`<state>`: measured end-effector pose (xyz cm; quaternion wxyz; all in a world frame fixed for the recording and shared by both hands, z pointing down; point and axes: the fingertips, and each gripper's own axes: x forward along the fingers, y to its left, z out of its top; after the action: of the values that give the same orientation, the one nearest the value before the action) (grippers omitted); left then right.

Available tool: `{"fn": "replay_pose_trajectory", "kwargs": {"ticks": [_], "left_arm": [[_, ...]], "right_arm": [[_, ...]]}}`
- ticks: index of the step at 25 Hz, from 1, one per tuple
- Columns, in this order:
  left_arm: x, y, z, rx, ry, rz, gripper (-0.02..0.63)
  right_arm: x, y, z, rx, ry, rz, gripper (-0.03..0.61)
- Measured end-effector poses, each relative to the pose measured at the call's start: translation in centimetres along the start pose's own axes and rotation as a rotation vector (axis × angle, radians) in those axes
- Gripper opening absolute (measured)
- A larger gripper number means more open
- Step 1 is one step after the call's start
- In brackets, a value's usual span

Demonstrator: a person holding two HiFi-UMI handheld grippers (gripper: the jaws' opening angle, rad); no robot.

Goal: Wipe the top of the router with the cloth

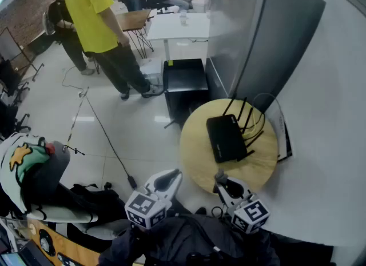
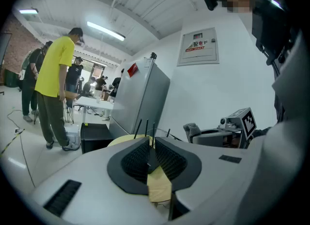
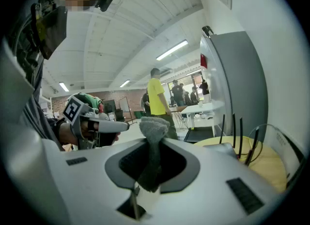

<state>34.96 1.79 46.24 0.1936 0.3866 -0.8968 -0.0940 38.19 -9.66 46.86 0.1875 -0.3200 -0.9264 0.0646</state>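
A black router (image 1: 226,138) with raised antennas lies flat on the round wooden table (image 1: 197,156). My right gripper (image 1: 224,183) hovers at the table's near edge, shut on a grey cloth (image 3: 154,131) that sticks up from its jaws. The same cloth (image 2: 192,129) shows in the left gripper view. In the right gripper view only the router's antennas (image 3: 234,131) stand clear, off to the right. My left gripper (image 1: 170,177) is left of the table, over the floor; its jaws (image 2: 149,157) meet with nothing between them, and the antennas (image 2: 146,126) rise just beyond.
A black cabinet (image 1: 184,84) and a tall grey refrigerator (image 1: 263,36) stand behind the table. A person in a yellow shirt (image 1: 94,19) stands on the floor at the back left. A cable (image 1: 106,139) runs across the floor. A white wall is on the right.
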Motion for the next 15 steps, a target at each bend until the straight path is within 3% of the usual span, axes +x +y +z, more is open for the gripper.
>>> {"fn": "replay_pose_trajectory", "kwargs": {"ticks": [9, 15], "left_arm": [[-0.8, 8.8, 3.3, -0.005, -0.005, -0.037, 0.026], [-0.5, 12.4, 4.7, 0.010, 0.018, -0.103, 0.026]], "right_arm": [[8.0, 1.2, 2.4, 0.014, 0.024, -0.065, 0.072], [10.9, 1.2, 3.8, 0.039, 0.018, -0.146, 0.072]]}}
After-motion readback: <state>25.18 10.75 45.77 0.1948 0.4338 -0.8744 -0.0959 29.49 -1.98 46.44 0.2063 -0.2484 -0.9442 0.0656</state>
